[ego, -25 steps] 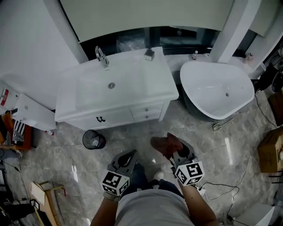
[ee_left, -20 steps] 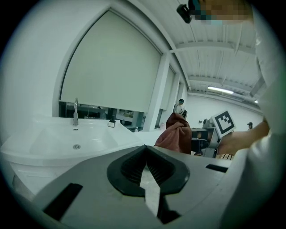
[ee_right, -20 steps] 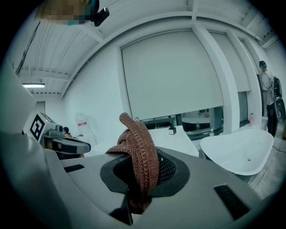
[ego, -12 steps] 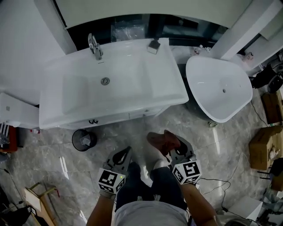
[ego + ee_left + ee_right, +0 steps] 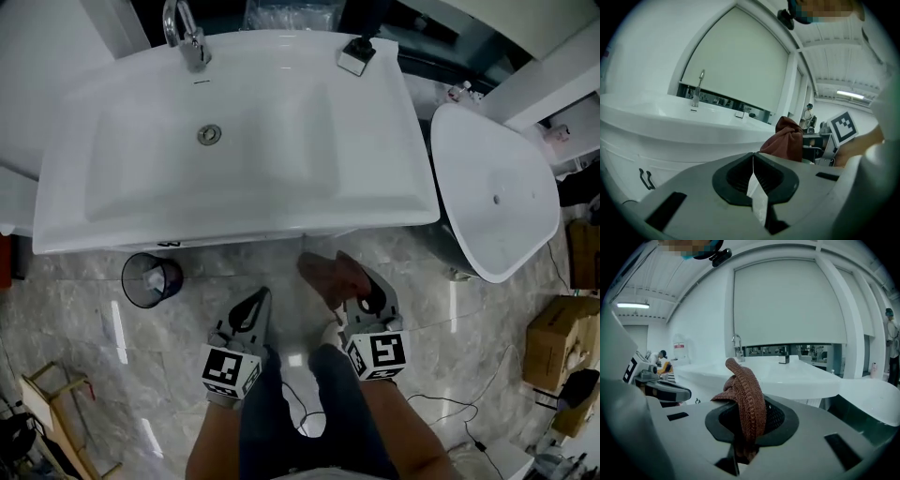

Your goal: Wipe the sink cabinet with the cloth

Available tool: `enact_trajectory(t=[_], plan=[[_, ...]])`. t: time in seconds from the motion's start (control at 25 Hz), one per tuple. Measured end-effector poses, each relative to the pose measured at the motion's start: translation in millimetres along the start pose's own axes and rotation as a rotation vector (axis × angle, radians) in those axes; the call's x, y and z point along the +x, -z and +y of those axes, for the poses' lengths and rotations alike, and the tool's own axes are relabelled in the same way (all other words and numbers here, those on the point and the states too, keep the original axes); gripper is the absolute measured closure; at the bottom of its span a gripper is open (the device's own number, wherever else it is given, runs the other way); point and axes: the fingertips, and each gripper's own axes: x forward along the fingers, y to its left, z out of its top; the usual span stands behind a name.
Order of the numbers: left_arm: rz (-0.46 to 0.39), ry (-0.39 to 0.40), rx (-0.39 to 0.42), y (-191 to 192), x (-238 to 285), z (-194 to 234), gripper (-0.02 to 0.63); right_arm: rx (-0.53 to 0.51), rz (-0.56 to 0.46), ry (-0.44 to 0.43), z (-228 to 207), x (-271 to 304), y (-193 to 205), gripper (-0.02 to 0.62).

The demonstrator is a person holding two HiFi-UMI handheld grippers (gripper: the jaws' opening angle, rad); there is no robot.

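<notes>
- Grey marble-tiled bathroom floor point(image 5: 75, 309) in front of a white sink cabinet point(image 5: 394, 141); the person stands just short of its front edge.
- Wiping not started, by my read: the reddish-brown knitted cloth point(image 5: 326, 275) is in the air near the cabinet front, not touching it. Whole cabinet left to wipe.
- right claw point(image 5: 354, 286): clamped on the cloth's lower part, and the rest bunches up out of the jaws.
- left claw point(image 5: 753, 157): jaws closed tip to tip, nothing between them, touching nothing, held beside the right one.

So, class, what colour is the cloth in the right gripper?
Reddish-brown cloth, clearest in the right gripper view.
</notes>
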Motion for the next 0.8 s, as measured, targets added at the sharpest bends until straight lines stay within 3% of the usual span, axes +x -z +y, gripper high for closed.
enact_trajectory(t=[0.24, 0.56, 0.8], plan=[[-0.05, -0.071, -0.021, 78, 55, 31, 0.595, -0.054, -0.029, -0.038, -4, 65, 90, 0.537], [-0.066, -0.148, -0.028, 177, 117, 82, 0.595, -0.035, -0.058, -0.02, 8, 134, 206, 0.537], [-0.096, -0.199, 0.0, 201, 121, 121, 0.595, -0.136, -0.081, -0.018, 24, 166, 246, 0.537]])
